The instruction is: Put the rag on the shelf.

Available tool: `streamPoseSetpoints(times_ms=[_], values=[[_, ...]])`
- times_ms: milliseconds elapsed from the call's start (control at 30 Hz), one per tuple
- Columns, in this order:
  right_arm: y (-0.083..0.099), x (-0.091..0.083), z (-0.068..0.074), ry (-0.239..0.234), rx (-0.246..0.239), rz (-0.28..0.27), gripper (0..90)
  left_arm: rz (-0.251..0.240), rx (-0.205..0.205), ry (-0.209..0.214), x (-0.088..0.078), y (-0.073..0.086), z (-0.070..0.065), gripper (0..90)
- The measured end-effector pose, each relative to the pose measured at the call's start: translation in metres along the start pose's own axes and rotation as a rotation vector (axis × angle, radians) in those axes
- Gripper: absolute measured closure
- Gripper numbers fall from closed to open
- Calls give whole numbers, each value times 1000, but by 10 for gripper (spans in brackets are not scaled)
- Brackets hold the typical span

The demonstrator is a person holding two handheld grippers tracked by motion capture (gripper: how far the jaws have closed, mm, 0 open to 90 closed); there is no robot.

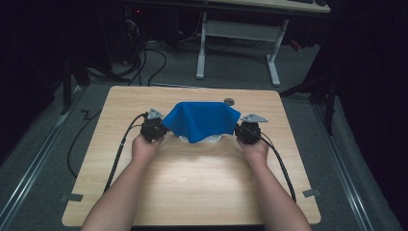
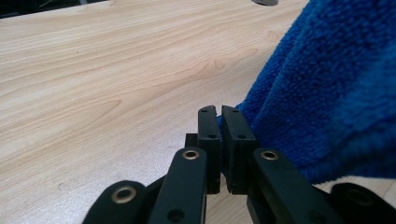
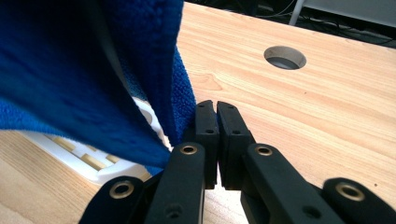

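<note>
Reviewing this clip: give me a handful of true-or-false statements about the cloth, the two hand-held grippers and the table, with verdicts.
1. The cloth is blue. True.
2. The left hand-held gripper has its jaws wide open. False: they are shut on the cloth's edge.
3. The right hand-held gripper is shut on the cloth's other side. True.
4. The cloth lies flat on the table. False: it hangs stretched between the two grippers, sagging in the middle.
5. A white slotted object sits under the cloth. True.
6. The tabletop is bare metal. False: it is light wood grain, with a round hole near its far edge.
</note>
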State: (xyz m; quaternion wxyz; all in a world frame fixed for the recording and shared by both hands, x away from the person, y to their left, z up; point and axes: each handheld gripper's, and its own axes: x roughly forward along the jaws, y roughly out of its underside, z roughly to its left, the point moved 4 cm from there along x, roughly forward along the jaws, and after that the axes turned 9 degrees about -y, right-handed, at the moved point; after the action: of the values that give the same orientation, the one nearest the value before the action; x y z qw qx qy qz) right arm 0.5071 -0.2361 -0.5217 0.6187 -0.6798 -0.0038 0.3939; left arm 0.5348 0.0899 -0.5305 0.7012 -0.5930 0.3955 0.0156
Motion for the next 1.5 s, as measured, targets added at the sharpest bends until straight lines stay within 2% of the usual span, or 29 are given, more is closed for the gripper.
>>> streamPoseSetpoints(times_ms=[133,167,333,567,633,833,933,1100,1333,1500], values=[[0,-1,1,-2,-3,-4,862,-3,-1,-11,-1,0,0,799],[-2,-1,1,-1,2,-11,834,-4,-9,-15,-3,0,1,755],[-6,-5,1,10,-12,-17,780,-12,-21,-33,-9,-1,7,711],[-14,-13,-3,22,19,-51,694,-33,-29,-47,-22,-7,14,676],[-20,-18,-5,27,31,-75,654,-46,-33,-56,-29,-12,19,635],[-27,-27,-10,43,27,-98,607,-68,-47,-84,-42,-20,29,608],[-31,-31,-12,48,26,-91,581,-75,-45,-95,-47,-23,32,598],[-39,-38,-11,48,3,-107,537,-95,-40,-121,-59,-31,39,576],[-47,-44,-9,61,-22,-123,500,-101,-42,-125,-63,-33,41,567],[-45,-44,-6,74,-28,-104,484,-98,-23,-125,-64,-31,36,555]])
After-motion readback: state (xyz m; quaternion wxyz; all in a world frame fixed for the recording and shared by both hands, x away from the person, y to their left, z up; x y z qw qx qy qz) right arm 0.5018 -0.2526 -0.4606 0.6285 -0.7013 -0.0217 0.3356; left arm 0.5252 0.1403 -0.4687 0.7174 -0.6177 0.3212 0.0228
